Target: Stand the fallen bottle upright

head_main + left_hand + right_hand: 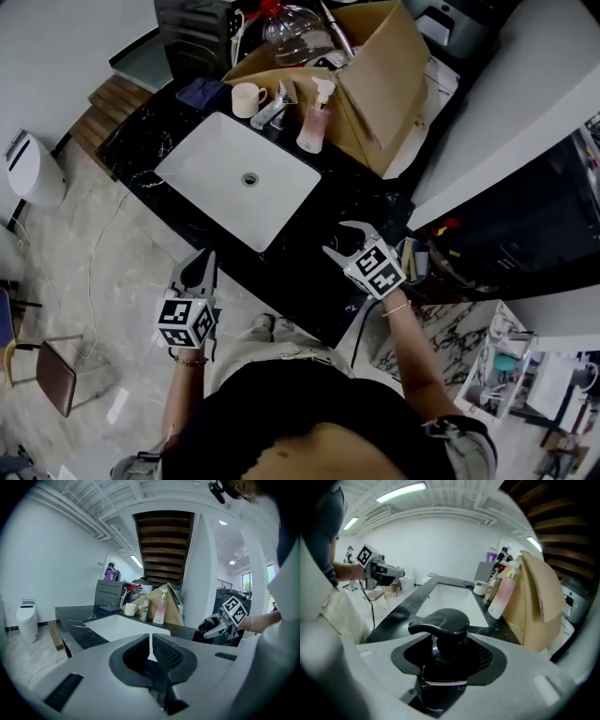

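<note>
A black pump bottle (440,626) sits between the jaws of my right gripper (446,646), its pump head towards the camera; the jaws are shut on it. In the head view the right gripper (349,242) hovers over the black counter (309,281) at its near right end, and the dark bottle barely shows against it. My left gripper (200,272) hangs off the counter's near edge, below the basin, jaws shut and empty (150,651). A pink pump bottle (314,117) stands upright behind the basin.
A white sink basin (239,178) is set into the counter, with a faucet (274,108) and a cream cup (247,97) behind it. An open cardboard box (375,84) stands at the back right. A toilet (33,169) and a chair (47,370) are on the floor at left.
</note>
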### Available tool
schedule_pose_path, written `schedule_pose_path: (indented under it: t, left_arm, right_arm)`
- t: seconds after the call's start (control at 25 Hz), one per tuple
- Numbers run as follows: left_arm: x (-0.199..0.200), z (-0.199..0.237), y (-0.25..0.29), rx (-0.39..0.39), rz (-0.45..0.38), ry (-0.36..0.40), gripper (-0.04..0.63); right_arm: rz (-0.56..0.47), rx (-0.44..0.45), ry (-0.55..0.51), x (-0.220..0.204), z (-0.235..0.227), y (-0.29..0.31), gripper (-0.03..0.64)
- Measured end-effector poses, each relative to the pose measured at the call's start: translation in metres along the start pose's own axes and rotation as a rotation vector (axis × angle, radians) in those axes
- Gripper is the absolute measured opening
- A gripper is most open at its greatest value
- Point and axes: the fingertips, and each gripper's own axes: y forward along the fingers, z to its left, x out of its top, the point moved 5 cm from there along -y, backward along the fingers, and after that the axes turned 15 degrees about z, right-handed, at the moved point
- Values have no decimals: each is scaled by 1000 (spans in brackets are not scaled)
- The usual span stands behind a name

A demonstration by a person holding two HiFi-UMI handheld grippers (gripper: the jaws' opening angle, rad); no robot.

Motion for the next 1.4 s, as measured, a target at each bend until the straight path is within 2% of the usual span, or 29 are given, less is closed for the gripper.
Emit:
schedule_pose_path:
  t: [0.12, 0.24, 0.32, 0.52, 0.64, 0.8, 0.92, 1.16, 1.4]
  left_arm:
    - [3, -6, 6, -14, 6, 13, 20]
    - [4, -11, 11, -24, 19, 24, 20]
    - [3, -13, 13, -28, 28, 30, 20]
    - [7, -16, 14, -31, 23, 45, 20]
    - [8, -17, 15, -35, 25, 54, 20]
    - [7, -16, 17, -39, 31, 52, 20]
    - [10, -19, 17, -53, -11, 52, 20]
    - [22, -37, 17, -100, -129, 77, 20]
    - [20, -55, 23, -146, -132, 90, 20]
  right_arm:
    - [-122, -75, 148, -10, 0, -4, 224]
    - [-252, -101, 351, -23, -1, -8, 224]
    - [-296, -130, 412, -28, 0, -9, 224]
    - [-338, -170, 426, -29, 1, -7, 224]
    - [-339, -172, 395, -27, 2, -5, 225]
    - [-347, -234, 355, -24, 9, -14, 245]
    - [-376, -279, 395, -31, 20, -27, 247]
    - [-463, -430, 478, -47, 37, -70, 247]
    - [-458, -462, 570, -59, 54, -85, 245]
